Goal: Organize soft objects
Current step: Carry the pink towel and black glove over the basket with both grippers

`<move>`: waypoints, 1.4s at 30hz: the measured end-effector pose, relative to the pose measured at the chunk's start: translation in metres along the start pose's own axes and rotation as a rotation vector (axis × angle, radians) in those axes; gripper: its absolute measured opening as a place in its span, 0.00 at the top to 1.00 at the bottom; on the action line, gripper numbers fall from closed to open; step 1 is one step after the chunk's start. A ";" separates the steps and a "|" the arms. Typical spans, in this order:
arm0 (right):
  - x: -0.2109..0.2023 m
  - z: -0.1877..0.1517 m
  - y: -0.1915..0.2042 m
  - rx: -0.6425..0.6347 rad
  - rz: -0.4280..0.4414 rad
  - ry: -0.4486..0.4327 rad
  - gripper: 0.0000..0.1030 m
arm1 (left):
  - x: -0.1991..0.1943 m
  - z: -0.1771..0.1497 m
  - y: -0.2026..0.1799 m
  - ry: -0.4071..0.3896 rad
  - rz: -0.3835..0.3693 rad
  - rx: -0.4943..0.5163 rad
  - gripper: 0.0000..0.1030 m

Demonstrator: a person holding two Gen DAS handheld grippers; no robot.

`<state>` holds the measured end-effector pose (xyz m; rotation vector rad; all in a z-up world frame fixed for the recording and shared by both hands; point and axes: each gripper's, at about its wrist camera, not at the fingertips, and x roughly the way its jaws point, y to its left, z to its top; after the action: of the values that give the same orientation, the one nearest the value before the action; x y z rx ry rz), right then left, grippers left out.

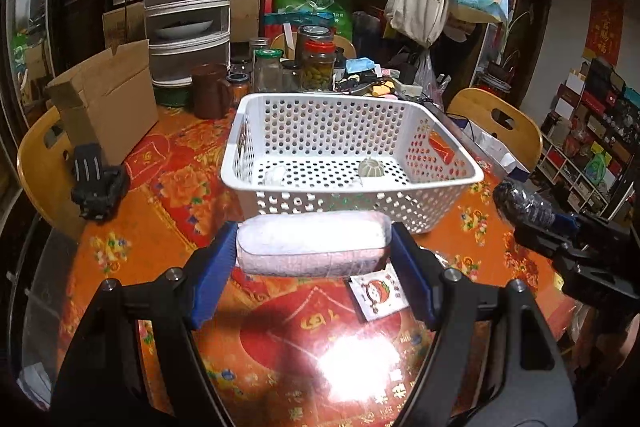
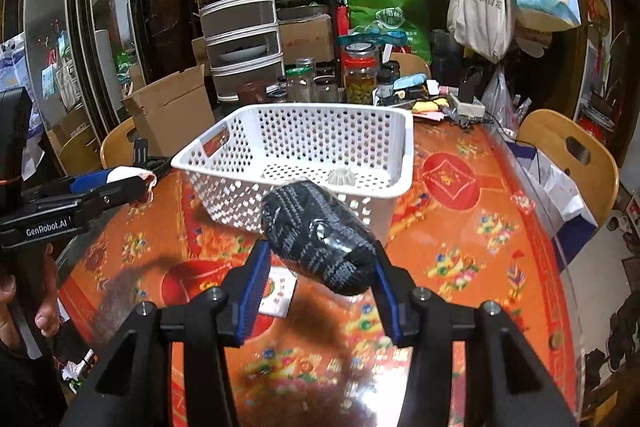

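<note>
Left wrist view: the left gripper [image 1: 314, 247] clamps a wrapped white towel roll [image 1: 312, 243] crosswise, jaws fairly wide, held above the desk [image 1: 132, 251] just short of the white basket [image 1: 348, 183], likely its destination.

Right wrist view: the right gripper [image 2: 320, 263] pinches a wrapped dark knitted bundle [image 2: 320, 235], jaws narrower, near the basket's front wall.

Dim room, white glare on the glossy tablecloth [image 1: 352, 359], fisheye-bowed edges.

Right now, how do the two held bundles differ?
The white roll is pale and long, lying crosswise in the left gripper; the dark knit bundle is black, stubbier, and tilted in the right gripper. Both look plastic-wrapped, held before the white basket.
</note>
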<state>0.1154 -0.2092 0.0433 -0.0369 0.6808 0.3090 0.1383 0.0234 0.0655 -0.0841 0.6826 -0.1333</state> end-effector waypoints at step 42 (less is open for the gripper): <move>0.190 0.105 -0.015 0.003 -0.044 0.276 0.52 | 0.216 0.110 0.006 0.257 0.023 0.016 0.29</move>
<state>0.3233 -0.1582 0.0059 -0.0929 0.9530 0.2625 0.3744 0.0010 0.0154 -0.0443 0.9387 -0.1286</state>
